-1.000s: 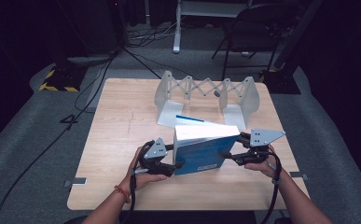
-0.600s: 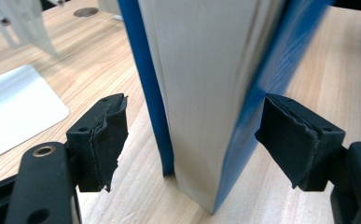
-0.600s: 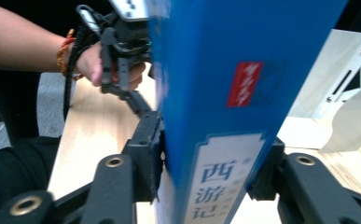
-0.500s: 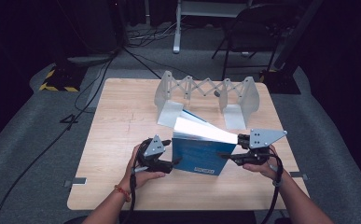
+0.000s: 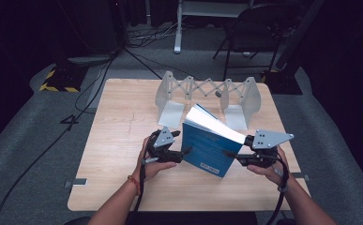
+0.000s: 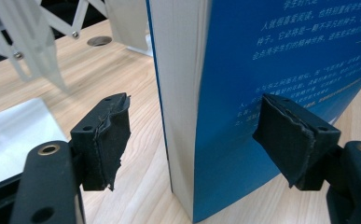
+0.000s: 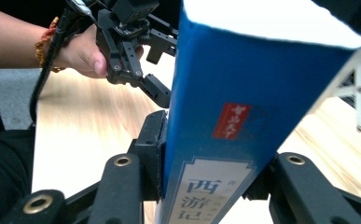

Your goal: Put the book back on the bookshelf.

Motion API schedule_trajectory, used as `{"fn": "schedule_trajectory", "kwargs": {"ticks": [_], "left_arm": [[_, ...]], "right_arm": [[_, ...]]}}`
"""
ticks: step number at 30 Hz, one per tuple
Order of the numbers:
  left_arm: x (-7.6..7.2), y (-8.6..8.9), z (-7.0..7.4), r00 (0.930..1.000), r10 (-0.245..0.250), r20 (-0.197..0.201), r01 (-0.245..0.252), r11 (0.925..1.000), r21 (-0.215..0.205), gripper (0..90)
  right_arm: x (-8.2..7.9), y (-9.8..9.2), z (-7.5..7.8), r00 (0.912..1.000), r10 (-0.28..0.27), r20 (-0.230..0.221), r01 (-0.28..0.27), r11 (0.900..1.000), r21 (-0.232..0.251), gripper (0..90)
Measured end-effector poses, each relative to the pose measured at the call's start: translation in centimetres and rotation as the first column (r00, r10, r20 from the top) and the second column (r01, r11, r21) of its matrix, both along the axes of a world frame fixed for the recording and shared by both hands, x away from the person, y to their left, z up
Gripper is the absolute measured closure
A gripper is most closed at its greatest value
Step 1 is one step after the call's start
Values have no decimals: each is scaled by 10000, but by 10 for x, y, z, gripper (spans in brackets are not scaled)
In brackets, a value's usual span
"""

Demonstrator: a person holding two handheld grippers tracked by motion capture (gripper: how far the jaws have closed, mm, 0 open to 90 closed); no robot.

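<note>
Between the two claws, near the front middle of the worktop [image 5: 123, 117], a blue book [image 5: 210, 145] stands on its lower edge, tilted, page block facing up and back. Right claw [image 5: 233, 157] is clamped on the book's spine end; in the right gripper view both jaws press against the blue cover on either side of the spine with its Chinese title, red label above. Left claw [image 5: 185, 152] sits at the book's other side, jaws spread wide: in the left gripper view the book [image 6: 243, 93] stands between the two black pads [image 6: 110, 135], one pad apart from the white page edge, the other just at the back cover with small printed text, contact there cannot be told. Book's bottom corner rests on the wood just ahead of the left claw. Beyond both claws, a grey folding book rack [image 5: 207, 93] with a scissor-lattice back and two end plates stands on the worktop, behind the book and apart from it. A hand [image 5: 151, 164] with a bead bracelet at the wrist holds the left claw; the right hand [image 5: 270, 168] holds the other, cable trailing down.
</note>
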State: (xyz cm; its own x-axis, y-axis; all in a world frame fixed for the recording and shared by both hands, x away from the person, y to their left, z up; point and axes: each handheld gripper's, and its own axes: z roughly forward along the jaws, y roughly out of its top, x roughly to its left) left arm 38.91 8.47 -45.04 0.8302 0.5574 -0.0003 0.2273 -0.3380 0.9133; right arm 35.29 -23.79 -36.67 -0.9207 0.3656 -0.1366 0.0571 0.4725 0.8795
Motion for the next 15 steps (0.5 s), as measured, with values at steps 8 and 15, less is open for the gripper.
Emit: {"fn": "schedule_trajectory", "kwargs": {"ticks": [8,15], "left_arm": [[6,-16,2,9996,-283,37,283,9996,-75,286],[1,-10,0,9999,-103,54,102,9996,250,347]], "right_arm": [[4,-7,19,9978,-575,-332,562,9977,-370,574],[14,3,37,9936,-555,-982,441,9925,-1140,562]]}}
